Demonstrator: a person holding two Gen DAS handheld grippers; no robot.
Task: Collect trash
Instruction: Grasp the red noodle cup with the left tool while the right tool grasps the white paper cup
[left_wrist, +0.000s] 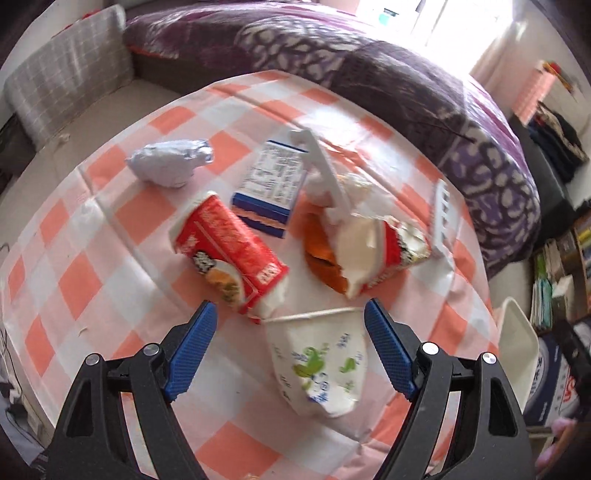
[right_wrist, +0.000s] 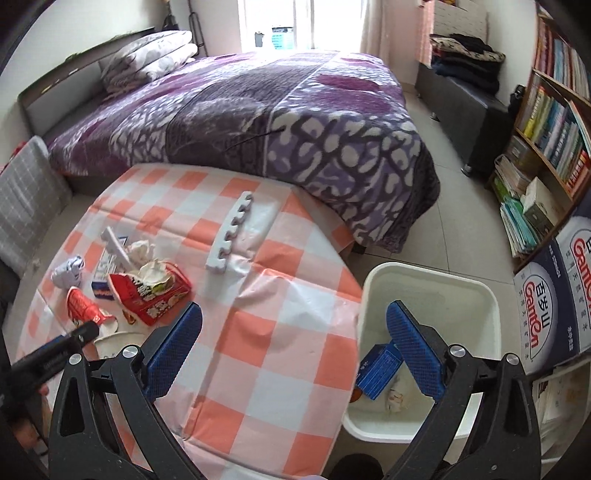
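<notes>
White paper cup (left_wrist: 321, 363) between the left gripper's (left_wrist: 290, 319) parted jaws, untouched

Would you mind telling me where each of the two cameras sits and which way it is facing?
Left wrist: on the left hand-held gripper, looking down at table litter; the open blue fingers flank a paper cup.
Right wrist: on the right hand-held gripper, open, over the table edge and white bin; the left gripper shows at left.
Shared: checked tablecloth, red carton, foam strip, purple bed.

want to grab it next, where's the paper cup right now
In the left wrist view the paper cup lies on its side on the checked tablecloth, between the open left gripper fingers.
</notes>
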